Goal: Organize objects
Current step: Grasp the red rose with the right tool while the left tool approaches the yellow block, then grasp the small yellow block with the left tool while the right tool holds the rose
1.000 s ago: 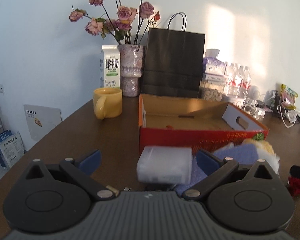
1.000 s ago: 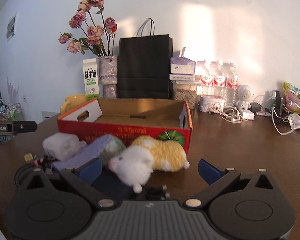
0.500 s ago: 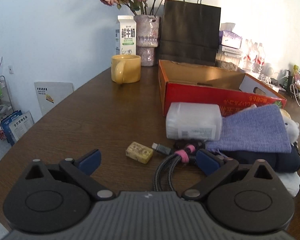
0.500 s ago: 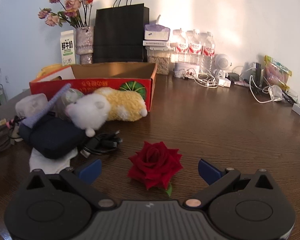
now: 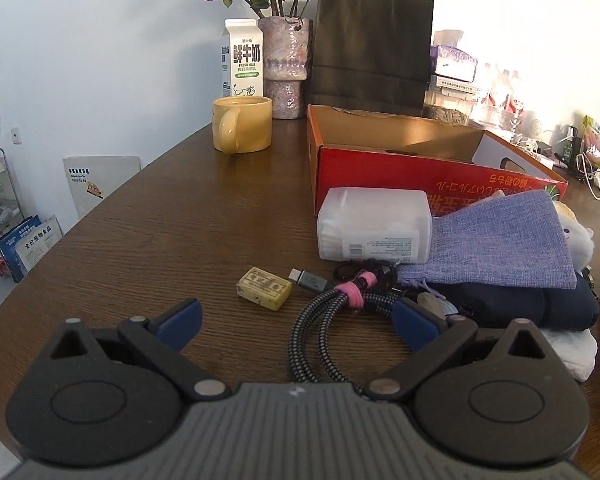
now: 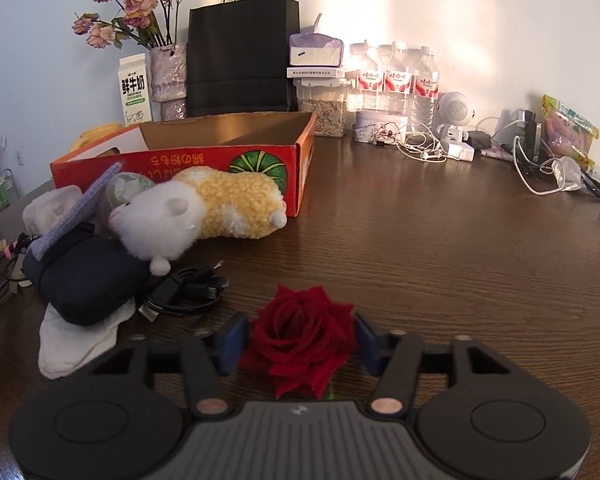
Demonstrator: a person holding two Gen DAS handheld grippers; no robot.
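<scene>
Right gripper (image 6: 300, 340) jaws just closing, blue pads pressed against 1 velvety red rose (image 6: 302, 340) on the grained wood table (image 6: 440, 248), left gripper (image 5: 296, 320) spread wide over 1 braided cable (image 5: 320, 332), 1 open red cardboard box (image 6: 228, 160) beyond, bare tabletop to the right

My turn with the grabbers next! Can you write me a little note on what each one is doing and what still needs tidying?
Right gripper: jaws have just closed in around the red rose, pads at its petals, rose on the table.
Left gripper: jaws open, holding nothing, over the braided cable.
Red box: looks empty from here.
Done: nothing boxed yet.
Left: rose, cable, plush hamster, white case, purple pouch, navy pouch, small yellow block.
</scene>
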